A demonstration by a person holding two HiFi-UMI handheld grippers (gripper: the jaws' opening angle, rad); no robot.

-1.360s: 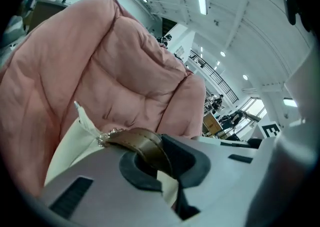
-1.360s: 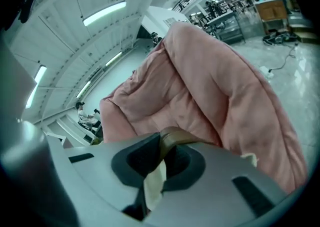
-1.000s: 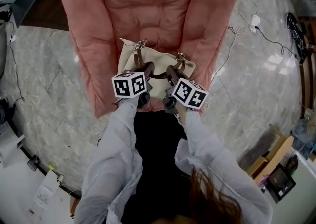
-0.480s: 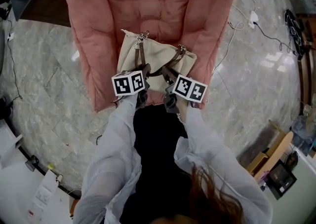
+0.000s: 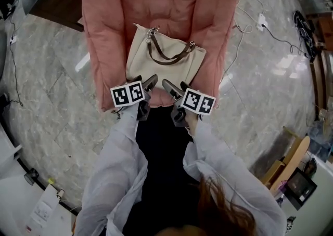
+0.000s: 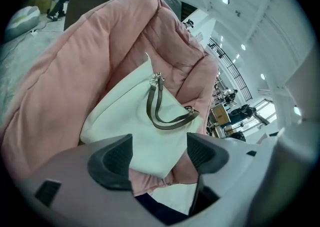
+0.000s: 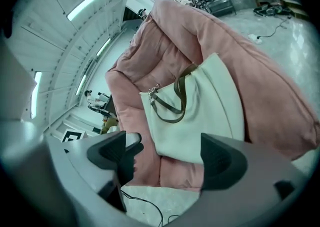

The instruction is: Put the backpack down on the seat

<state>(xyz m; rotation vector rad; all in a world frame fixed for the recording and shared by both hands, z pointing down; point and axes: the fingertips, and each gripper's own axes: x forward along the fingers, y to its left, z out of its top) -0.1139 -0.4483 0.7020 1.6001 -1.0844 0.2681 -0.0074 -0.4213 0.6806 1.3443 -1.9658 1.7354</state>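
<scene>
Beyond both jaws, just parted, backpack [image 5: 162, 68], on seat [image 5: 106, 27]

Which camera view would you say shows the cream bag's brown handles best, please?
The left gripper view: the brown handles lie large and unobstructed on the cream bag, both ends in sight. The right gripper view shows them too, nearly as clearly. The head view shows them whole but small.
</scene>
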